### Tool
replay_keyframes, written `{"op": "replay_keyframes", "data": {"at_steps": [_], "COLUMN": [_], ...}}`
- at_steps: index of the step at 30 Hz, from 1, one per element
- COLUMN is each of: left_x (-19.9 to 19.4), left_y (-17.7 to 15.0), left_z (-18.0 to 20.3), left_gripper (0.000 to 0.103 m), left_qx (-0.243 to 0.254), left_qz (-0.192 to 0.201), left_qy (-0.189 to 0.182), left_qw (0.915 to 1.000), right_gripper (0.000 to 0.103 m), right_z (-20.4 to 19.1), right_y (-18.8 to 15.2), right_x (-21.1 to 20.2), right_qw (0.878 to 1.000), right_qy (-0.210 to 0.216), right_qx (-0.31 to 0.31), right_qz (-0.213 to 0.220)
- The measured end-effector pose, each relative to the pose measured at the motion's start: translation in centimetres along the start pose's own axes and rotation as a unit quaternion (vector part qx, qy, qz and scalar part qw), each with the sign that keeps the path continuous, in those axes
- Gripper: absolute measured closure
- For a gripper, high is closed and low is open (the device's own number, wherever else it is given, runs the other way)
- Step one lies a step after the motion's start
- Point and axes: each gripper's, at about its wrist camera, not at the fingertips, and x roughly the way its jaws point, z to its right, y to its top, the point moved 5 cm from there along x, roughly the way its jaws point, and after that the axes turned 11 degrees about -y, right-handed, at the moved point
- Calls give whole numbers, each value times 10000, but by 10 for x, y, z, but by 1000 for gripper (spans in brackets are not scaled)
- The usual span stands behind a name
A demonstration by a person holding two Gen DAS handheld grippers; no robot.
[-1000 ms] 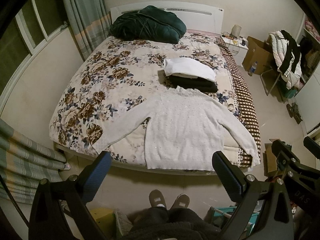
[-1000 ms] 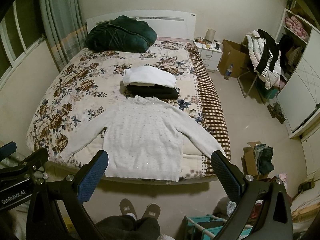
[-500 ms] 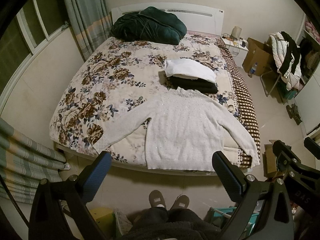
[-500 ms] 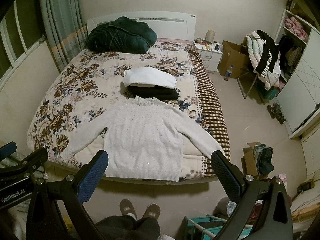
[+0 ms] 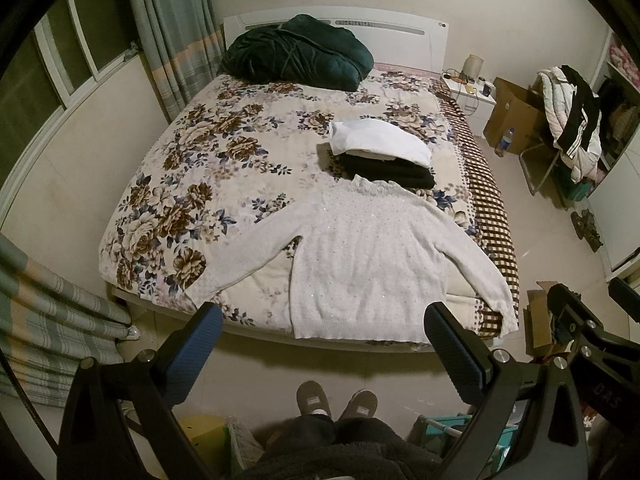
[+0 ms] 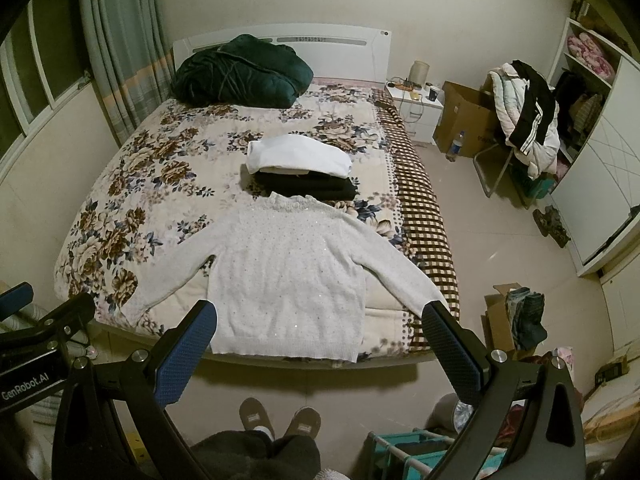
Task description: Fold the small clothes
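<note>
White sweater [image 5: 368, 256] lay flat, sleeves spread, at the bed's [image 5: 192, 168] near edge — hem at the lip; left gripper [image 5: 324, 344] and right gripper [image 6: 320, 344] hung wide open, empty, above bare floor

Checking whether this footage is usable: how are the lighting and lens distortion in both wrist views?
Left wrist view: dim, yellowish room light, strong fisheye bending the bed edges, dark vignetted corners; the white sweater stays sharp. Right wrist view: same warm dimness, curved walls, sweater readable.
</note>
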Motion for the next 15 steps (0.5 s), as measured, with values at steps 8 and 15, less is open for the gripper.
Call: {"op": "replay_keyframes", "data": {"at_steps": [8,15], "left_x": [0,1], "left_y": [0,0], "left_z": [0,-1], "left_gripper": [0,0], "left_qx": [0,-9], "left_qz": [20,34], "left_qy": [-8,-15], "left_qw": [10000,10000], "right_gripper": [0,0], "right_z": [2,2], "right_y": [-2,-3], "right_x": [4,4], "right_qw": [10000,10000], "right_qy": [-1,2], "right_qx": [-5,-1], "right_qz": [8,7]}}
